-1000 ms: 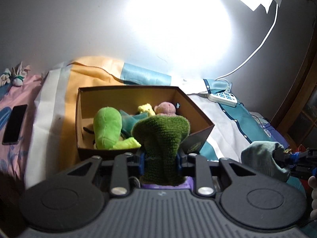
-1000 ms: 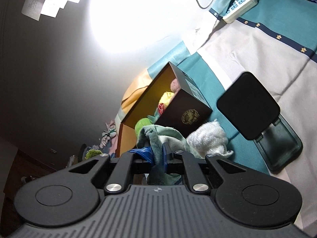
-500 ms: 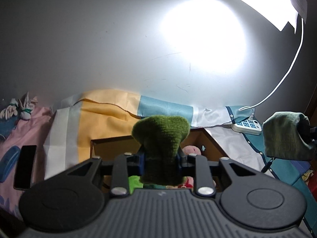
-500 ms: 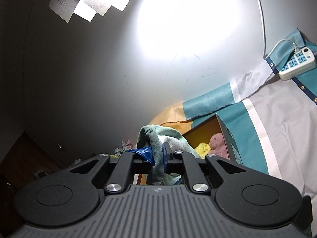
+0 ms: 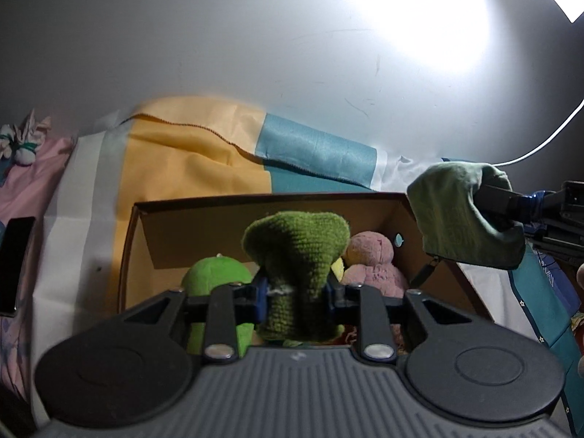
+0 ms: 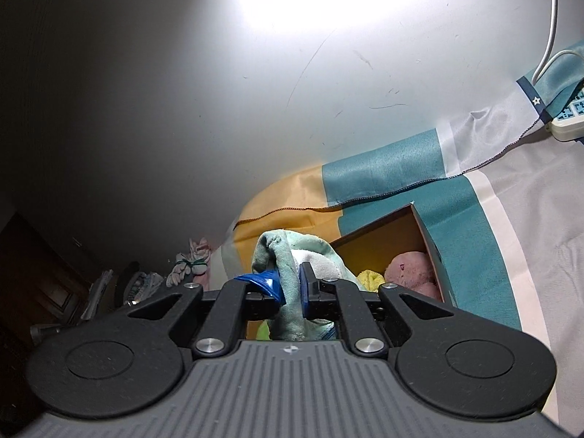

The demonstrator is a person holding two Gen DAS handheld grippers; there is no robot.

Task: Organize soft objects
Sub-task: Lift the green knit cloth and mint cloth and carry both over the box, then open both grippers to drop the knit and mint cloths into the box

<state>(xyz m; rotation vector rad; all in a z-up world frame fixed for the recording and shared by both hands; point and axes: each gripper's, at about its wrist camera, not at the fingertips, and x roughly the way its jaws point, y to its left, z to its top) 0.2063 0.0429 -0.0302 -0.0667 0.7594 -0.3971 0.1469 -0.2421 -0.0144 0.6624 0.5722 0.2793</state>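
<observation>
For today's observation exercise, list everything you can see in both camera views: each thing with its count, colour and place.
Box: one, brown cardboard, open, on the bedspread.
Plush toys: bright green, pink, yellow, inside the box.
Knitted toy: one, dark green, above the box.
Cloth pouch: one, pale green, over the box's right edge.
Bedspread: orange, teal, white.
Phone: one, black, far left.
Power strip: one, white, far right.
Left gripper: grips the knitted toy.
Right gripper: grips the pouch.

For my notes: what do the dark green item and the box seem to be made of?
Dark green item: probably knitted or crocheted yarn, matte; rows of stitches show. Box: likely cardboard, plain matte brown inside, with thin, straight walls.
</observation>
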